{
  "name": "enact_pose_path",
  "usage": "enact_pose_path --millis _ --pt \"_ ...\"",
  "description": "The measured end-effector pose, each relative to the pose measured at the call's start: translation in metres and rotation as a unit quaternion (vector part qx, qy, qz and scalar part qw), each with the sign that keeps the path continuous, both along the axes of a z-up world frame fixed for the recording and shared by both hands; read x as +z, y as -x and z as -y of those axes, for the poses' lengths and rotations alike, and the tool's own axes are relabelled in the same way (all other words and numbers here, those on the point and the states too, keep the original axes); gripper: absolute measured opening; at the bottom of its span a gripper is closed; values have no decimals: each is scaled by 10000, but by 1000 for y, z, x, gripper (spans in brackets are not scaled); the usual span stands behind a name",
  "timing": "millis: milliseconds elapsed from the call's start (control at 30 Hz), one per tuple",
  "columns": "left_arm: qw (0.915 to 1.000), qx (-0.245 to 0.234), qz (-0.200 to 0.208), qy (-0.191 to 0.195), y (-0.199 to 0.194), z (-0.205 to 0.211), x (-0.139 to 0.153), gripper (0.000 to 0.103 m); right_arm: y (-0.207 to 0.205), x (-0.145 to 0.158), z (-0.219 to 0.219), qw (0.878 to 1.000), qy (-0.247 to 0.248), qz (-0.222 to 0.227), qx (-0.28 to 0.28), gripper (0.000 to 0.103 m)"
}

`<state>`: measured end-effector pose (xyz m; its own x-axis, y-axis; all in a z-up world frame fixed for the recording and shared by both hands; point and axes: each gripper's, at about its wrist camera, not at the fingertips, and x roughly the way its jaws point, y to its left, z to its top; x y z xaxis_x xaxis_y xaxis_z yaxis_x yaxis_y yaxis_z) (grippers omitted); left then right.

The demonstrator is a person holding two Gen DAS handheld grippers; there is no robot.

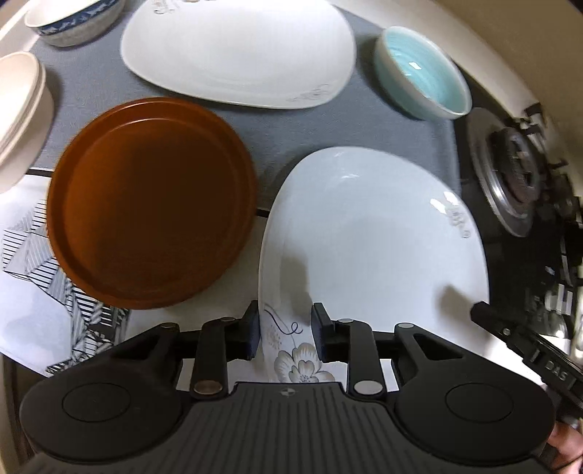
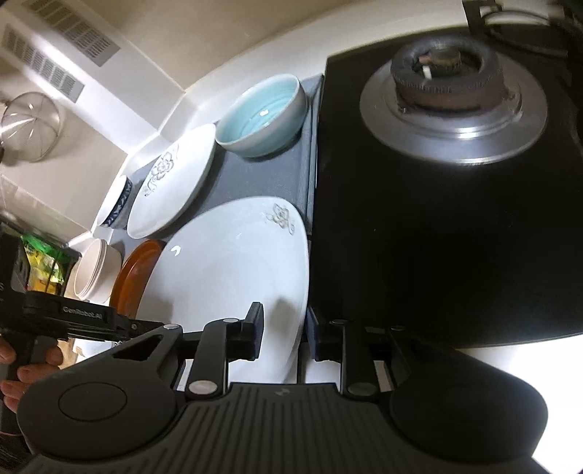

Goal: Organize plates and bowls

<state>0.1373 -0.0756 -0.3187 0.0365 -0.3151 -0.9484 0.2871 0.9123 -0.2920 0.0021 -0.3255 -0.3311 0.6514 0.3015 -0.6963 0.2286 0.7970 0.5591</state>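
Kitchen counter, with a grey mat (image 1: 364,120) over its far part and a striped cloth (image 1: 36,291) at near left; a gas burner (image 1: 510,175) sits on the black hob to the right. On the mat a white plate (image 1: 371,237) lies at near right, its right edge just beside the hob. The left gripper (image 1: 285,333) straddles the near rim of this plate by the flower print, jaws apart with the rim between them, pads near but not visibly pressing. The right gripper (image 2: 282,333) straddles the plate's right rim the same way, one finger over the plate and one outside it by the hob edge, also not clamped as far as can be seen. A brown plate (image 1: 153,226) lies just left of the white one, a second white plate (image 1: 240,51) lies far beyond, a blue bowl (image 1: 422,73) stands far right, a patterned bowl (image 1: 73,18) far left, and stacked cream bowls (image 1: 18,109) at the left edge. The step in hand looks like taking hold of the near white plate with both grippers. Next, both likely need to close on the rim and lift evenly, then carry it onto the matching far plate.
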Motion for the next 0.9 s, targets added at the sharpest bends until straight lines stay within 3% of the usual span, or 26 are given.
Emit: enact_pose_path --millis 100,200,433,533,633,733,800,900 --pt "10000 16 -96 1 -10 -9 -2 29 3 -5 10 9994 -330 14 -69 27" --pt "9999 30 -110 -26 -18 -12 -8 30 1 -5 9 9996 -277 4 -14 25" --pt "9999 -82 110 -75 -18 -13 -5 30 -6 -14 1 9990 -417 -146 -73 34" --pt "9999 -76 48 100 -18 -16 -1 30 -3 -5 -4 9999 -76 -141 57 34" --pt "9996 44 -68 282 -20 -21 -7 31 0 -5 0 9997 -138 -178 65 31" --pt "9991 117 -17 419 -21 -24 -10 39 0 -11 2 9995 -195 -253 -19 29" --pt "9993 -52 113 345 -16 -17 -10 44 -2 -13 0 9995 -177 -273 -3 31" --pt "9988 -275 406 -39 -9 -7 -5 38 -6 -14 -5 9995 -40 -311 43 32"
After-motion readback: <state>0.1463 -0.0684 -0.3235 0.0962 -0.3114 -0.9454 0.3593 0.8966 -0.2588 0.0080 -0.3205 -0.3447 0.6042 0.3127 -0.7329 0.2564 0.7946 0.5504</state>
